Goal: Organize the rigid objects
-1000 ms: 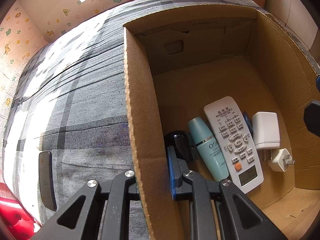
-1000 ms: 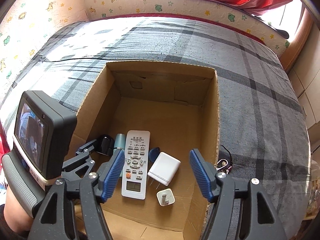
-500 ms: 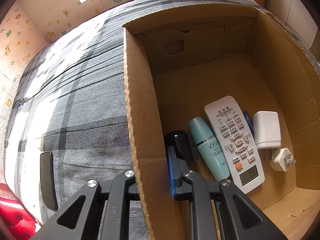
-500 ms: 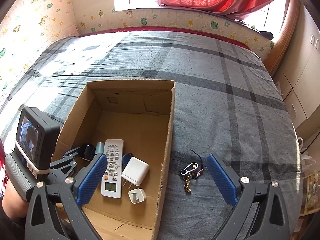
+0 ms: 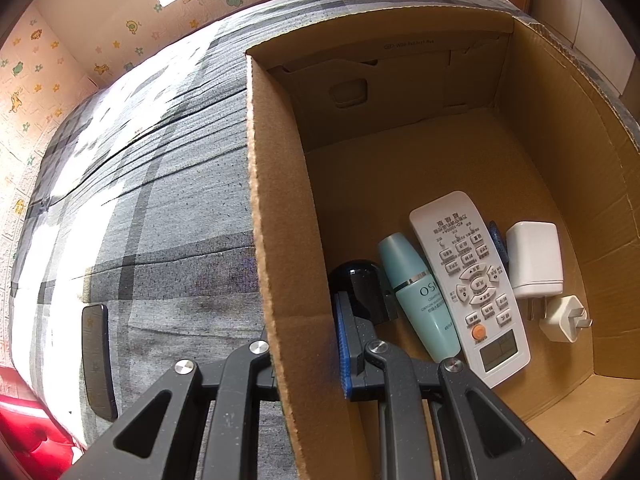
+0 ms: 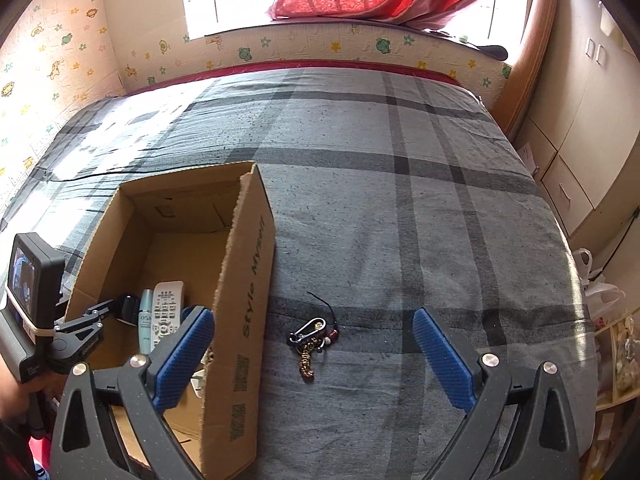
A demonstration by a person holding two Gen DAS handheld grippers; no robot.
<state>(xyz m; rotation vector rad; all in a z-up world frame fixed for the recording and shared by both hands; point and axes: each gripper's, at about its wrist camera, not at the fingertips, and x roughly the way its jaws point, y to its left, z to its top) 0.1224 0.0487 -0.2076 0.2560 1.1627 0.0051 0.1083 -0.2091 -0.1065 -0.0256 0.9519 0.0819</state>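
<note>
An open cardboard box (image 5: 280, 240) stands on the grey plaid bed. My left gripper (image 5: 308, 344) is shut on the box's left wall, one finger outside and the blue pad inside. On the box floor lie a white remote (image 5: 468, 284), a teal bottle (image 5: 420, 296), a white charger (image 5: 534, 260), a small white plug (image 5: 562, 320) and a black object (image 5: 360, 284). My right gripper (image 6: 312, 320) hangs wide open above a key ring (image 6: 310, 340) that lies on the bed just right of the box (image 6: 248, 300). Nothing is between its pads.
A dark flat phone-like slab (image 5: 96, 360) lies on the bed left of the box. Grey plaid bedding (image 6: 400, 200) stretches to a padded wall at the back. Cabinets (image 6: 580, 140) and a white bag (image 6: 600, 288) stand off the bed's right edge.
My right gripper has swung right, from over the box's inside to over the key ring on the bed, and its jaws have spread wider. The left gripper has kept its hold on the box wall.
</note>
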